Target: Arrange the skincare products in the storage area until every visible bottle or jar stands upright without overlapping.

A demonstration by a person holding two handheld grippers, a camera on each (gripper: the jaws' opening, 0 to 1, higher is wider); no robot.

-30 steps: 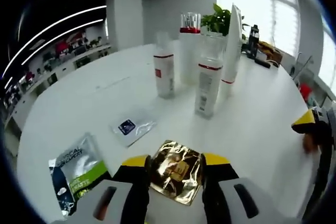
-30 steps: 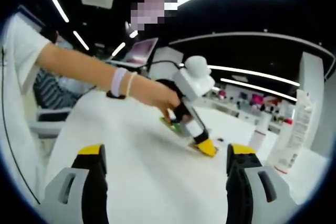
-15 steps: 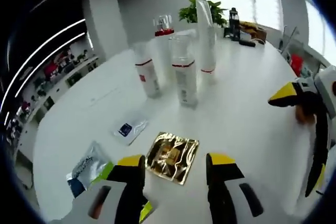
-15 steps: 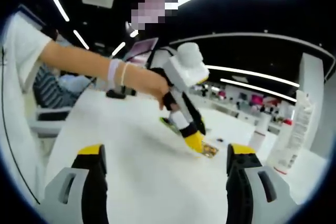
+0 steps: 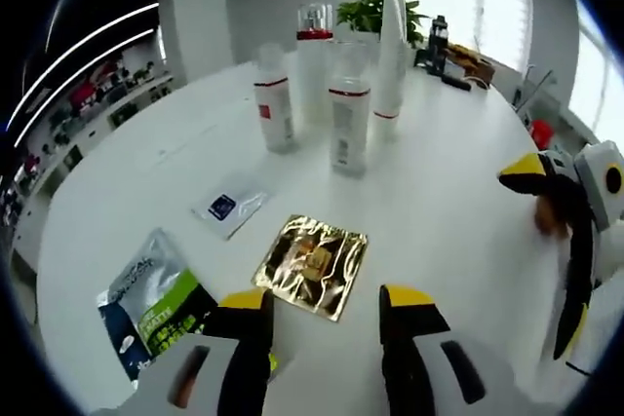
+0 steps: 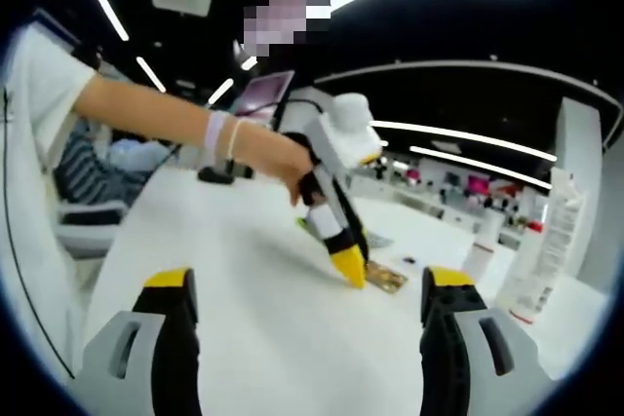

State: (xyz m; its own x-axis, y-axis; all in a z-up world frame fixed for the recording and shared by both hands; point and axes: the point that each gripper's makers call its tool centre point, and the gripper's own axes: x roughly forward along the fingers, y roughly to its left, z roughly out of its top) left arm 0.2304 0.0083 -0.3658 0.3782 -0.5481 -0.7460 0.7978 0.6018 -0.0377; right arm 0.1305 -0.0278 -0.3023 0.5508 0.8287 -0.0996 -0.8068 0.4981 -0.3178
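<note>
- In the left gripper view we see the left gripper (image 5: 324, 304) over the white table (image 5: 458, 202), jaws apart and holding nothing.
- Just ahead of its jaw tips lies a gold sachet (image 5: 311, 262), flat on the table.
- Left of it lie a green pouch (image 5: 151, 311) and, further on, a clear sachet (image 5: 230, 208) with a dark label.
- Near the far side, 4 bottles stand upright in a close cluster: a short bottle (image 5: 274, 99), a clear bottle (image 5: 349, 109), a red-capped bottle (image 5: 314, 70) behind them, and a tall tube (image 5: 391, 51).
- A plant (image 5: 375, 9) sits behind the cluster.
- The right gripper (image 5: 546, 192) enters at the right edge of this view, above the table.
- In the right gripper view its own jaws (image 6: 307, 284) stand wide apart and empty.
- There, a person's hand (image 6: 283, 163) holds the left gripper tilted down, tip near the gold sachet.
</note>
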